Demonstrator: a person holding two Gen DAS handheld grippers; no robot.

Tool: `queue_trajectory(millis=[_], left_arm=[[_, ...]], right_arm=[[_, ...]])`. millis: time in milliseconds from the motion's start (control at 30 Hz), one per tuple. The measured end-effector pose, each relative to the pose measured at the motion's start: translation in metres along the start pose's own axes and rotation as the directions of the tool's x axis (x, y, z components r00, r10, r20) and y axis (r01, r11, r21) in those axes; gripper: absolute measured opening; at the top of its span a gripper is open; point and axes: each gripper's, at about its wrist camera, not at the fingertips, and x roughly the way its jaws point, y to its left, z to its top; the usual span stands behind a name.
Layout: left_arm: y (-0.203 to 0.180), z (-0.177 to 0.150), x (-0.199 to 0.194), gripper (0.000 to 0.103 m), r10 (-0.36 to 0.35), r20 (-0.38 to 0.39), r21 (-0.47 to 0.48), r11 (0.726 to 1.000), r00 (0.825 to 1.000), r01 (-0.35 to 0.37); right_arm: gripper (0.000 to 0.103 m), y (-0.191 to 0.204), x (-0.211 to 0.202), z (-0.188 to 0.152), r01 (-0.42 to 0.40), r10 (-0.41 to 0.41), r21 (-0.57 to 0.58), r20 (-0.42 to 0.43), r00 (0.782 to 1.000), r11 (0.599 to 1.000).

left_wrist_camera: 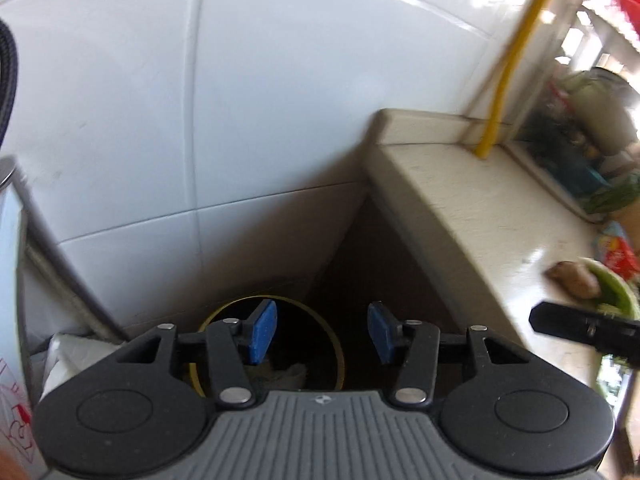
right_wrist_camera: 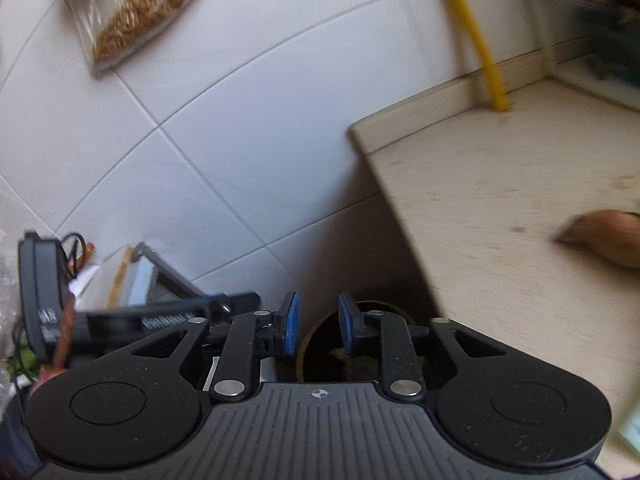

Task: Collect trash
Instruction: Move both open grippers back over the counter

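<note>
Yellow-rimmed and dark inside, the trash bin sits on the floor below the end of the surface, straight under both my grippers. My left gripper hangs wide open and empty; my right gripper is parted more narrowly, also empty. I judge a drop just finished, so next comes returning to the surface for the brown scrap.
</note>
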Motion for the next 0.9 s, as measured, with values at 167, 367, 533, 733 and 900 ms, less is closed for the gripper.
queue_trajectory(millis=[167, 367, 533, 733, 900], left_arm=[[-0.036, 0.008, -0.007, 0.049, -0.147, 0.000, 0.065, 0.987, 0.989, 0.147], [-0.081, 0.017, -0.004, 0.052, -0.291, -0.033, 0.136, 0.946, 0.956, 0.293], [-0.124, 0.019, 0.002, 0.055, -0.343, -0.059, 0.248, 0.905, 0.938, 0.346], [-0.167, 0.023, 0.012, 0.057, -0.376, -0.089, 0.300, 0.873, 0.922, 0.384], [-0.195, 0.023, 0.020, 0.057, -0.385, -0.105, 0.333, 0.855, 0.917, 0.397]], right_arm=[[0.049, -0.016, -0.047, -0.013, 0.169, -0.166, -0.027, 0.081, 0.983, 0.985], [0.065, -0.039, -0.093, -0.019, 0.330, -0.327, 0.003, 0.148, 0.933, 0.944], [0.073, -0.071, -0.116, -0.010, 0.421, -0.416, 0.009, 0.163, 0.894, 0.907], [0.074, -0.113, -0.128, 0.002, 0.483, -0.480, 0.021, 0.155, 0.863, 0.875], [0.074, -0.146, -0.115, 0.014, 0.493, -0.490, -0.006, 0.106, 0.865, 0.870]])
